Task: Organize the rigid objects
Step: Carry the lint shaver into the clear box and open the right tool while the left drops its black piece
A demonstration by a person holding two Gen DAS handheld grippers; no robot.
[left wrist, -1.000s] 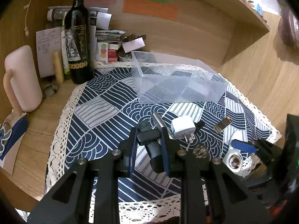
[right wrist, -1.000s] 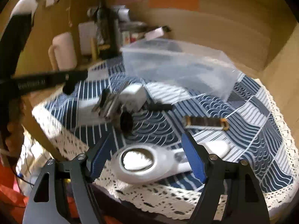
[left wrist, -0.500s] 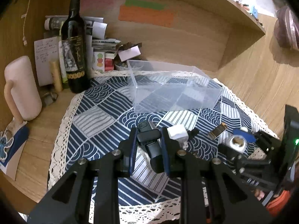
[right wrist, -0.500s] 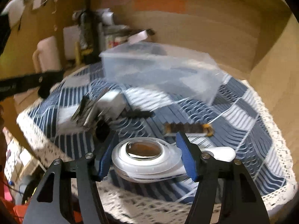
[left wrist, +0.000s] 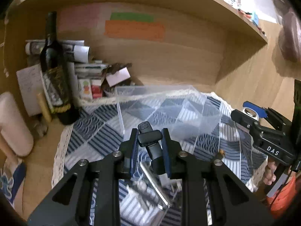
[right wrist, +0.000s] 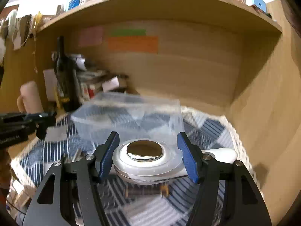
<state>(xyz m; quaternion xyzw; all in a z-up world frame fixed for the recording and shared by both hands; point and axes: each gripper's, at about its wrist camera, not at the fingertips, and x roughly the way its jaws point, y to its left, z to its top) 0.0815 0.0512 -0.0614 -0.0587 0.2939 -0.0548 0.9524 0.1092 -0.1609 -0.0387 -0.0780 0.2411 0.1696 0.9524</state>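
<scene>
Left wrist view: the left claw [left wrist: 148, 141] is closed on a black key fob [left wrist: 150, 141], its blue pads pressed against the fob's sides, with the fob's tip poking out ahead of the fingers. The claw hangs over the near edge of a clear bin [left wrist: 169, 111] that stands on a blue-and-white patterned cloth [left wrist: 88, 137] toward the back of the desk [left wrist: 43, 158]. Below the claw a silver strip-like item [left wrist: 154, 184] lies on the cloth, too blurred to name. At the desk's back left corner stands a dark wine bottle [left wrist: 54, 71] with a gold label whose writing cannot be read, papers and small boxes behind it. A green note [left wrist: 131, 17] and an orange note [left wrist: 134, 30] stick to the back panel; no words show on them. At the right edge the right claw [left wrist: 252, 112] reaches in, holding a white magnifier [left wrist: 250, 112]; its black body carries the letters "DAS".

Right wrist view: the right claw [right wrist: 149, 155] is half open around the magnifier [right wrist: 144, 156], its blue pads against the round white rim, the lens facing up and the handle sticking out to the right. The magnifier is held above the cloth [right wrist: 210, 130], just before the bin [right wrist: 128, 116]. A brown bar [right wrist: 144, 190] lies on the cloth beneath it. The left claw [right wrist: 40, 121] shows at the left edge; white print on it is too blurred to read.
</scene>
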